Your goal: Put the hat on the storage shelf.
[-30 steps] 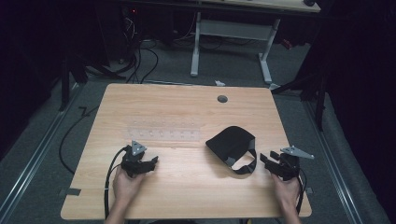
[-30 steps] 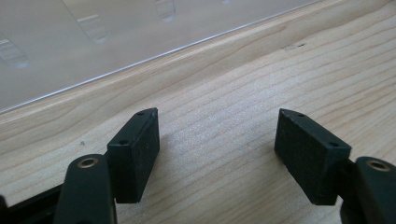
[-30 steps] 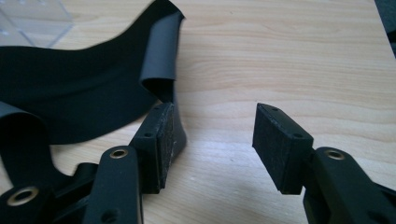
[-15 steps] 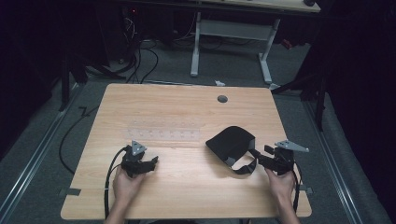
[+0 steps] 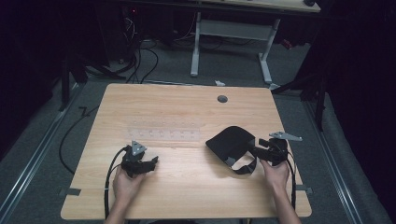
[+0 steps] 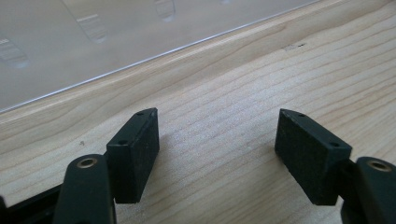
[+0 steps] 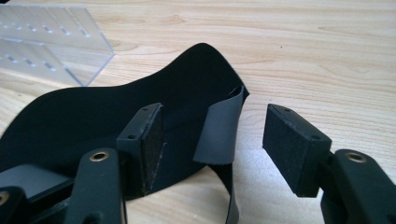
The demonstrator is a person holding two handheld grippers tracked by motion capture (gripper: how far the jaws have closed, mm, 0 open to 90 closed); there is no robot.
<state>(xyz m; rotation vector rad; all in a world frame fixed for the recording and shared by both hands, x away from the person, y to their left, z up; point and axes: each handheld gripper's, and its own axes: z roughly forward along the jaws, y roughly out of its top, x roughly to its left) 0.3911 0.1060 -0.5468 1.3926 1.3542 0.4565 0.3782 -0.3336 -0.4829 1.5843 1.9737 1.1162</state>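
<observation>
A black eye mask (image 5: 231,142) with a grey strap (image 5: 245,167) lies on the right half of the wooden table (image 5: 187,186). My right gripper (image 5: 257,144) sits at the mask's right edge, and its jaws have just been opening. In the right gripper view the right gripper (image 7: 215,125) has the upright strap loop (image 7: 219,133) between its pads (image 7: 292,147), with neither pad pressing on it. My left gripper (image 5: 153,163) rests near the front left. In the left gripper view it (image 6: 217,135) stands open over bare wood.
A clear plastic plate (image 5: 163,135) with rows of small slots lies flat in the table's middle, just beyond the left gripper (image 6: 93,42). A round grey grommet (image 5: 222,99) sits near the far edge. Behind the table stand a white desk frame (image 5: 231,42) and floor cables (image 5: 140,56).
The right hand has moved left and away from the front edge, up to the mask, and its jaws have widened around the strap. The left hand has not moved.
</observation>
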